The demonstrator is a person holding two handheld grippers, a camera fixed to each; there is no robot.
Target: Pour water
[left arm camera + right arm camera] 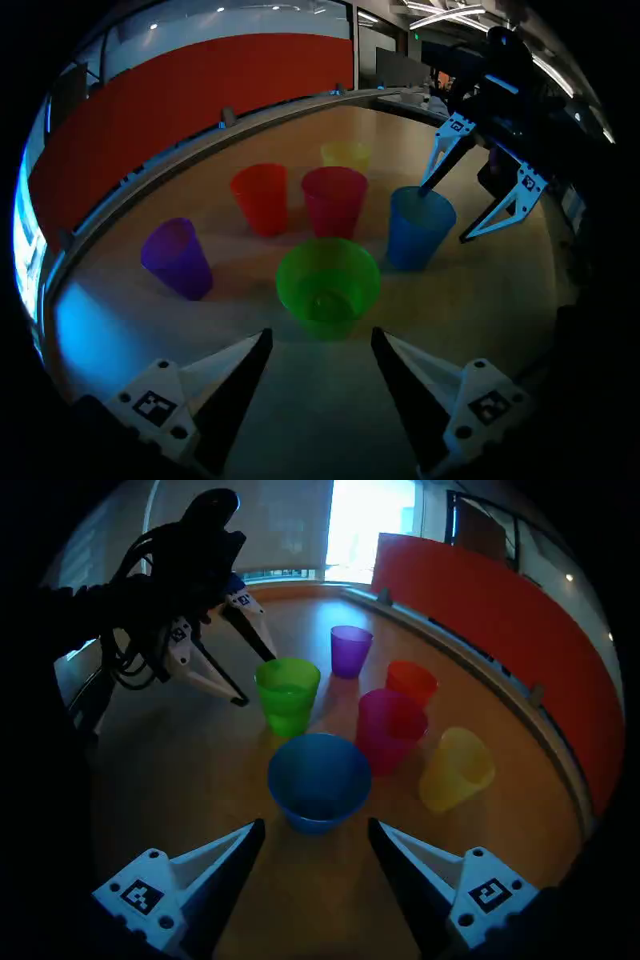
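Fingers (228, 384) of left gripper (320, 334) apart before translucent green cup (328, 284).

The green cup (328, 288) and blue cup (319, 782) are looking like smooth, translucent plastic. The surface (480, 312) is showing a wood-grain finish, softly reflecting light. The left tongs (321, 330) are appearing as matt white plastic.
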